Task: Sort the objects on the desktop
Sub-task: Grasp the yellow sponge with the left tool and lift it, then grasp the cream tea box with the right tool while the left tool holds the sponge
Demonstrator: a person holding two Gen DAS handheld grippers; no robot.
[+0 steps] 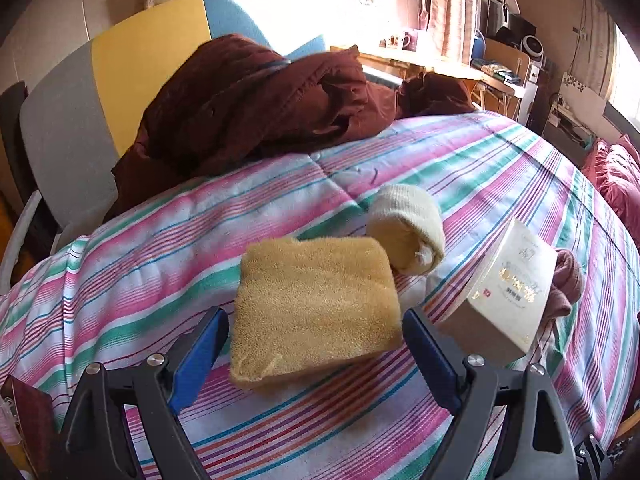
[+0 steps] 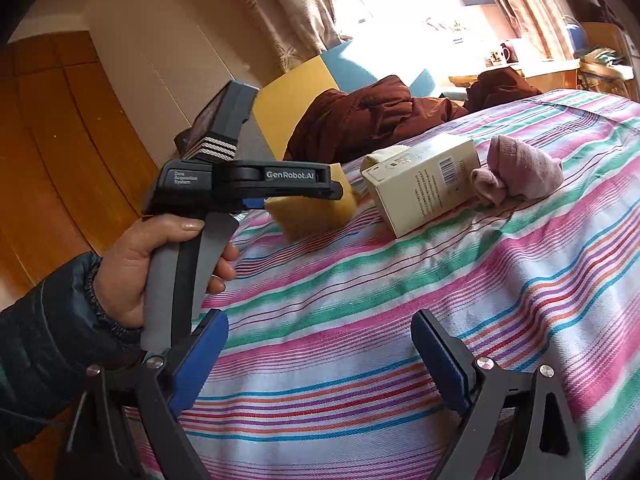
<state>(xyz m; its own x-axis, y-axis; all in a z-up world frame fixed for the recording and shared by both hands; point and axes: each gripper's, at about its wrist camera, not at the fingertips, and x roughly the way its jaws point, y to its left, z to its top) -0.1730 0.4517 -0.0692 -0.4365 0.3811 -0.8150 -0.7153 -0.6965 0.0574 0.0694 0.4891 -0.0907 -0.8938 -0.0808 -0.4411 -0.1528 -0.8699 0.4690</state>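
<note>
A home bedroom: a bed (image 1: 460,168) under a striped quilt with a crumpled maroon duvet (image 1: 256,108) at the far end, curtains (image 1: 448,4) beside a sunlit window, mugs (image 1: 412,40) on a wooden bench, and wood flooring (image 2: 52,152).

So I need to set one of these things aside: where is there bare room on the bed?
The striped cover is bare in front of the right gripper, from the box down to the near edge. It is also bare past the pink sock. It is crowded around the yellow sponge, cream sock and box; the brown quilt fills the far end.
</note>
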